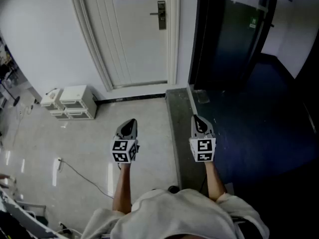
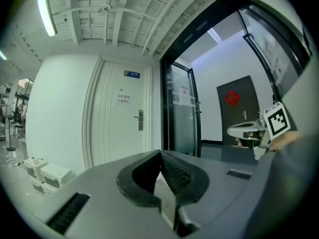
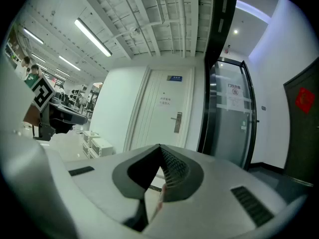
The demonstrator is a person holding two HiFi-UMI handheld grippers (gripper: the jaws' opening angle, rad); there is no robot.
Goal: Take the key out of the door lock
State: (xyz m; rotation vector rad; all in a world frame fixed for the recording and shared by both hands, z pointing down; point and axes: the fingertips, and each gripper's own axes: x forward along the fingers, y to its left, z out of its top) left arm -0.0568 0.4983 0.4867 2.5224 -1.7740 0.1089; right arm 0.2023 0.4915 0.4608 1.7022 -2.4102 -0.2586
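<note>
A white door stands shut ahead, with a dark lock plate and lever handle on its right side. The lock also shows as a small plate in the left gripper view and the right gripper view. A key is too small to make out. My left gripper and right gripper are held level side by side, well short of the door. The jaws of both the left gripper and the right gripper meet at the tips with nothing between them.
White drawer units stand against the wall left of the door. A cable trails across the pale floor. A dark glass door and dark flooring lie to the right, past a grey threshold strip. Desks stand far left.
</note>
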